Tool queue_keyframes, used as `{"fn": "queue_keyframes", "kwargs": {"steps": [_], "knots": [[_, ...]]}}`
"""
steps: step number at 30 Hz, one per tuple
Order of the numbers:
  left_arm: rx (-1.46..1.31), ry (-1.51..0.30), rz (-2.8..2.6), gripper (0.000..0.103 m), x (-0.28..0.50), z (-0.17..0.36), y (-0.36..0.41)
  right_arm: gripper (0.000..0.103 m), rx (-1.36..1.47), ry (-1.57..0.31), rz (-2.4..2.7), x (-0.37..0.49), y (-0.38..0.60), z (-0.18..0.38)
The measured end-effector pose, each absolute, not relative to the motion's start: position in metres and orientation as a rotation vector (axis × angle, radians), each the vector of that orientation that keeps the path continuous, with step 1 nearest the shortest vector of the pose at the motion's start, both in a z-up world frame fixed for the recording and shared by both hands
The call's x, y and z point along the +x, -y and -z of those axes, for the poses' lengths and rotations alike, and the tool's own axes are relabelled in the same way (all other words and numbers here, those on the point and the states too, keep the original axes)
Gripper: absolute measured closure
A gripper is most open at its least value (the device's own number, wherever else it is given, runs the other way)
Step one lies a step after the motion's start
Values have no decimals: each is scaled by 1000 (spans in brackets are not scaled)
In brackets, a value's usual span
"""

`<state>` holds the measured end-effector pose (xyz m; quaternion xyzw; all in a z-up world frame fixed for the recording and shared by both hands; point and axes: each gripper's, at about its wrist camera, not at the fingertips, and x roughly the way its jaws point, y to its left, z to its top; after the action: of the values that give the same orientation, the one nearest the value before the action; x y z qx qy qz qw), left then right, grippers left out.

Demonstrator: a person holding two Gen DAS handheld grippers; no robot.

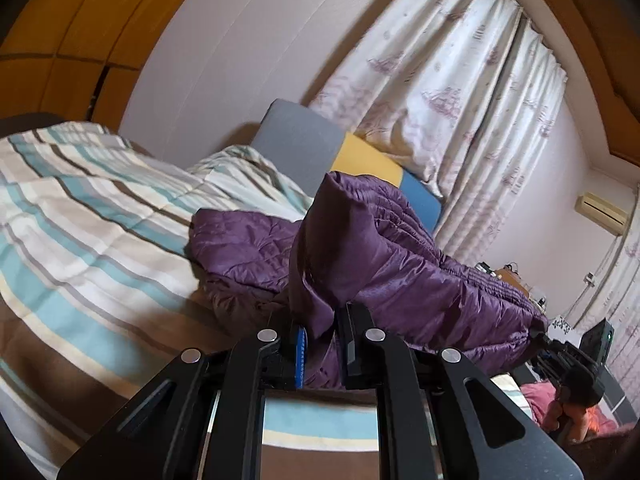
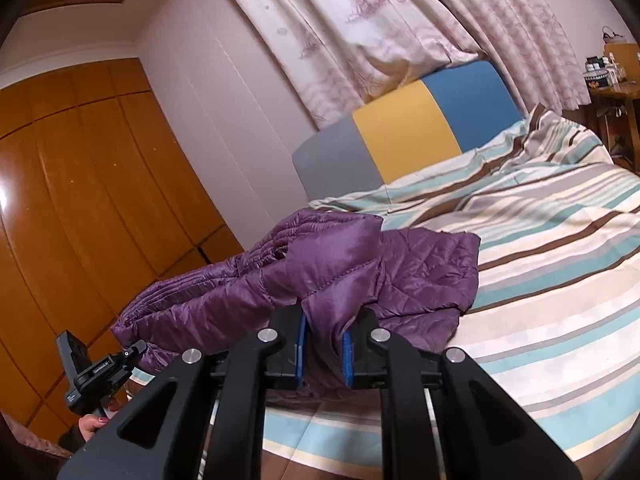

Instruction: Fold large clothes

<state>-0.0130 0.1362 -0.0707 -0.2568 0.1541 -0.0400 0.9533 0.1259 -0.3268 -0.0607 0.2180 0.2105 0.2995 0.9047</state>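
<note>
Striped duvet (image 2: 540, 264) covers the bed, with a grey, yellow and blue headboard (image 2: 404, 136) at its far end, patterned curtains (image 2: 360, 20) behind it and a wooden wardrobe (image 2: 80, 184) to one side. The purple quilted jacket (image 2: 360, 272) sits bunched on the duvet near the bed's near edge, partly lifted. The left tongs (image 1: 320, 344) point forward and low, clenched on a fold of jacket fabric between the blue pads (image 1: 300, 350). The right tongs (image 2: 324, 354) come in level from the opposite side, likewise pinching a fold of purple cloth.
</note>
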Motion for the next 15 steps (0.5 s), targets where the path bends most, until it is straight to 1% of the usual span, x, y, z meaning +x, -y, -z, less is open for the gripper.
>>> {"fn": "queue_keyframes", "kwargs": {"steps": [5,6,7,15], "knots": [[-533,-299,105,92,-27,62,-135,90,489,-437,-643,114,341,52],[-530,-291,110,95,-31,60,-135,90,500,-439,-648,112,344,51],[-523,-283,120,96,-35,55,-134,90,506,-439,-653,110,347,50],[-511,-226,135,96,-65,34,-133,90,528,-376,-743,80,363,20]]}}
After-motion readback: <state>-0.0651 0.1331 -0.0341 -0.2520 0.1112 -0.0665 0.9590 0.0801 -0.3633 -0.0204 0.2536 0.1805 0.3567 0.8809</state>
